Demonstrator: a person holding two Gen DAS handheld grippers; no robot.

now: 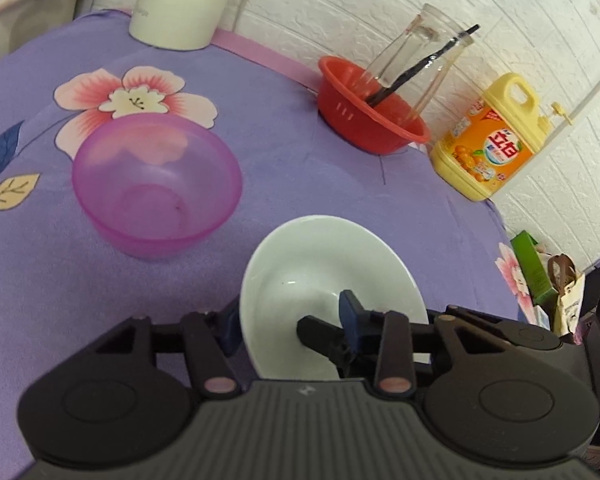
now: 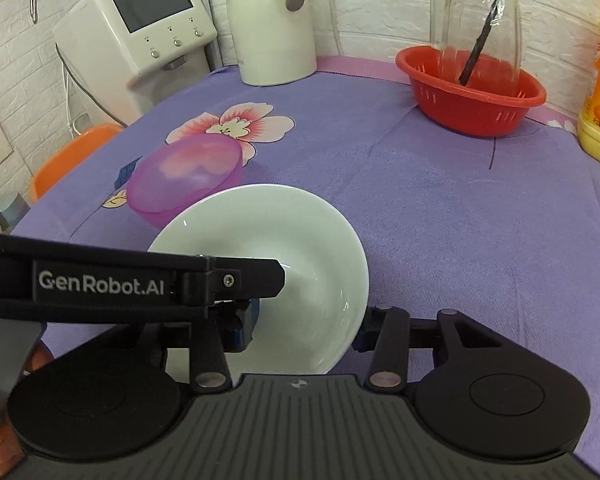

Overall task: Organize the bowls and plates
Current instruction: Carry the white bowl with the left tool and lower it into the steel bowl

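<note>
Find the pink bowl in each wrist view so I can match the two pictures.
Left wrist view: the pink bowl sits left of centre, beyond the white plate.
Right wrist view: the pink bowl is left of centre, just behind the white plate.
Shared landmark: the red basket, upper right in both.

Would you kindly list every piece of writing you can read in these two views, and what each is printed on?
"GenRobot.AI": on the left gripper's black finger.
"vimoo", roughly, small and uncertain: above the screen of the white appliance.
Yellow detergent bottle: large red characters on its orange label, too blurred to read.
Nothing else is readable.
</note>
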